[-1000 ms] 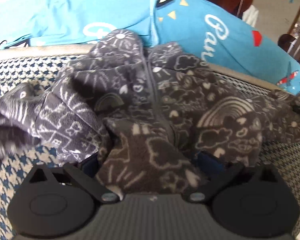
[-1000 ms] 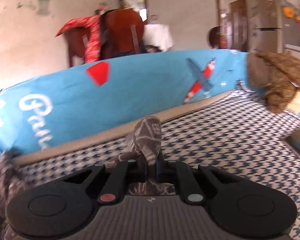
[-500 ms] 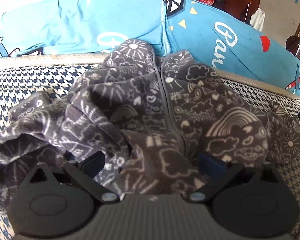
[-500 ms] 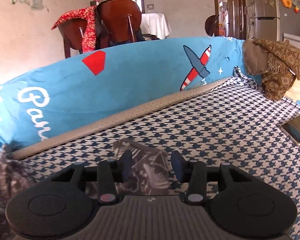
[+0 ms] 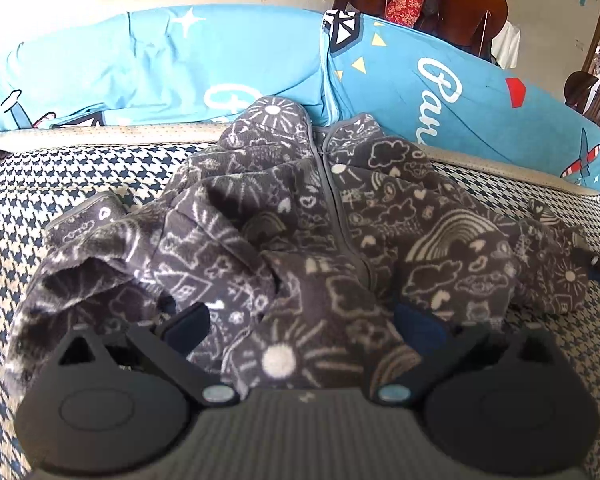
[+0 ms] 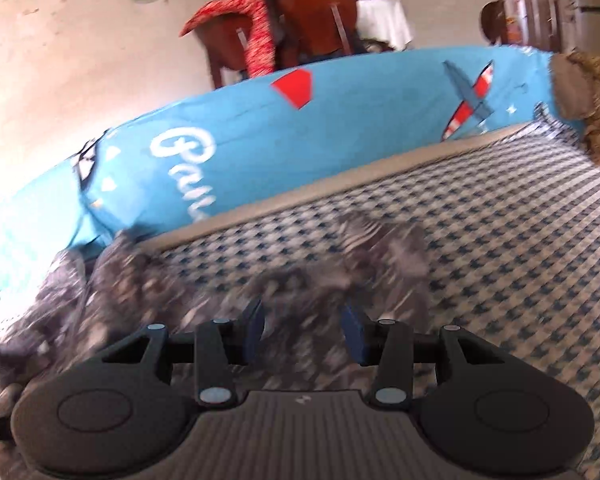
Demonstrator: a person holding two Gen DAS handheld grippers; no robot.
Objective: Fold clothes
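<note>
Dark grey fleece zip-up garment with white doodle print (image 5: 340,240) lies crumpled on the blue-and-cream houndstooth bed cover (image 5: 60,184), collar end toward the bright blue printed bolster cushions (image 5: 228,64) along the far edge. Zip runs down the middle, roughly facing up. 1 sleeve bunches at the left side, the other trails off to the right.

Left tool (image 5: 302,326): fingers spread wide, a fold of hem fleece heaped between them and touching both blue pads, but not pinched.

Right tool (image 6: 303,330): fingers apart, nothing clamped. Right wrist view is motion-blurred; grey fleece (image 6: 260,284), likely the right sleeve, lies just ahead of and under the tips. Brown patterned cloth (image 6: 596,120) sits at the far right of the bed, well apart. Red cloth draped over a wooden chair (image 6: 312,28) beyond the cushions.

Judgement: early step, laying out and squaring the garment before any real fold; no neat fold visible. Next move probably calls for closing each tool on a firm edge (hem at left, sleeve cuff at right), then pulling outward to flatten. Fleece is thick and springy, so a shallow pinch may slip.
</note>
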